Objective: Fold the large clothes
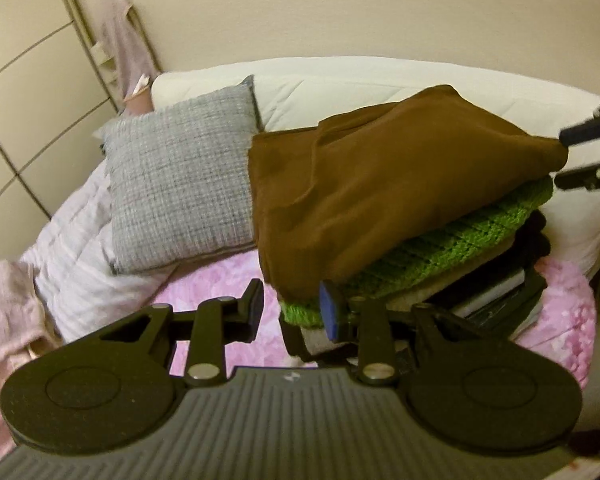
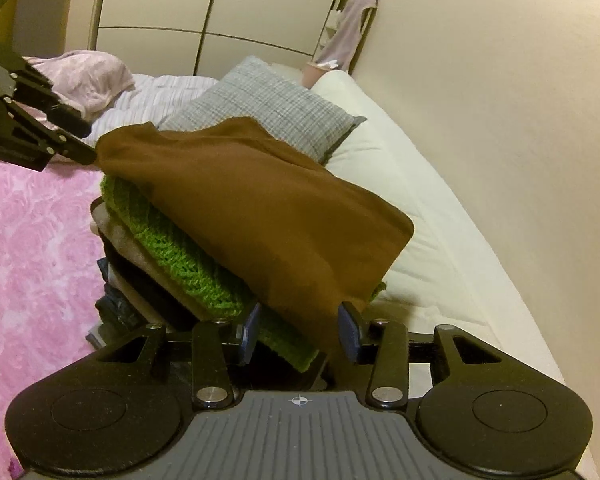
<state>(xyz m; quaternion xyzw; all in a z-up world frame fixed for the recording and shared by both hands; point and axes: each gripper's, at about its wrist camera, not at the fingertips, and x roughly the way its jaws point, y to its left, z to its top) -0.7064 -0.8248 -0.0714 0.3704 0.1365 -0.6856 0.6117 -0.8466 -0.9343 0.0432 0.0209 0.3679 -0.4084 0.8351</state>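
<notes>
Left wrist view: shows a folded brown garment [image 1: 380, 184] in the centre of the frame, lying on top of a leaning stack of folded clothes [image 1: 496, 280] on the bed's pink cover [image 1: 220, 276]; rests directly on a green knit [image 1: 460, 240], with darker layers underneath; overhangs the stack at lower centre and towards the right edge.

Finds the left tool [image 1: 294, 304] at lower centre, jaws partly apart, the garment's hanging corner just at the fingertips and pink cover visible in the gap; looks unpinched.

Right wrist view: places the right tool [image 2: 300, 324] at lower centre, jaws fairly wide around the garment's near corner and a strip of green knit; pads seemingly not pressing on either.

Judging risks from here: could drag the top layer askew if either tool backs off with cloth caught on a pad; would open the fold; could snag the loose loops of the knit and pull it out from under, since it lies between the right jaws; could nudge the tilted stack and send it sliding towards the grey cushion [image 1: 180, 184] at centre left, given the overhang and the soft bed beneath.
</notes>
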